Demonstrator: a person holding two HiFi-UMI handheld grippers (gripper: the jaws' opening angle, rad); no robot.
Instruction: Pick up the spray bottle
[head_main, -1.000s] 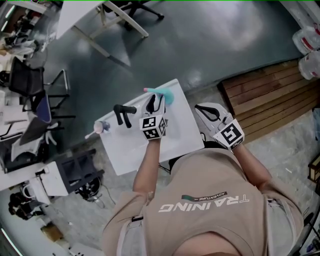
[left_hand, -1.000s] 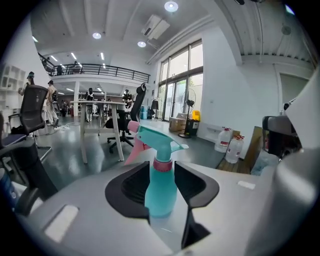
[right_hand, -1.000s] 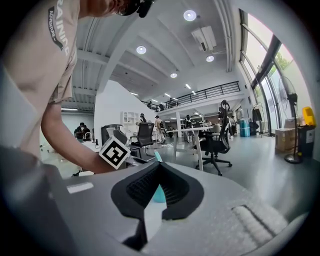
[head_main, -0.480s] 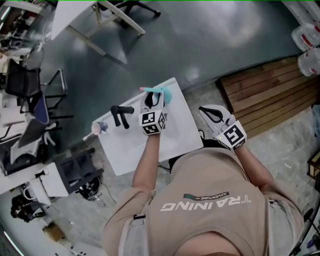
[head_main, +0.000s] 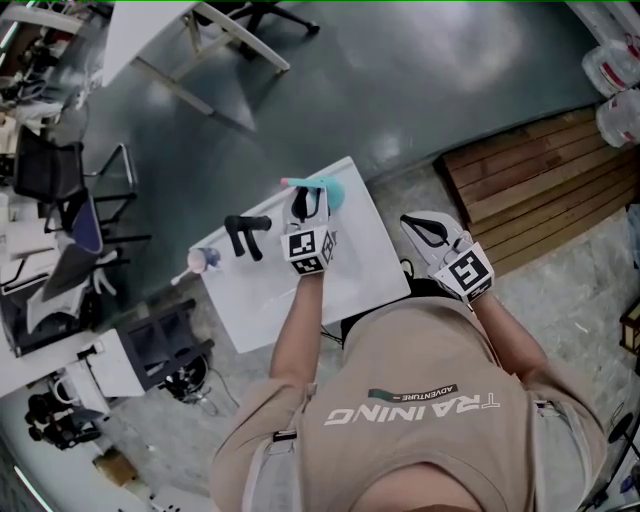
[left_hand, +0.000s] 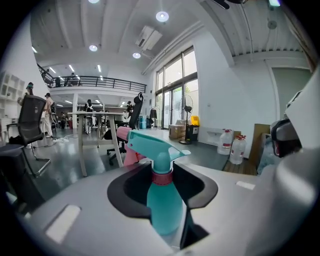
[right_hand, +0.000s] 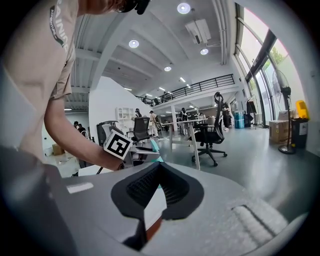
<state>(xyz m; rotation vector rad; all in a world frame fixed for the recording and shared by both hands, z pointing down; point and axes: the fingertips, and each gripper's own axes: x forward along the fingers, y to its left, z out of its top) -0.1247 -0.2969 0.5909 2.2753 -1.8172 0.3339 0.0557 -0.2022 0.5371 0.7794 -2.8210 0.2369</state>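
L gripper (head_main: 310, 196) fingers closing round teal spray bottle (left_hand: 162, 202), not yet tight; R gripper (right_hand: 159, 166) fingers together, empty.

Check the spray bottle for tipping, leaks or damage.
Nothing stands out. The spray bottle stands upright on the table between the closing fingers of the left gripper; no spill or damage shows.
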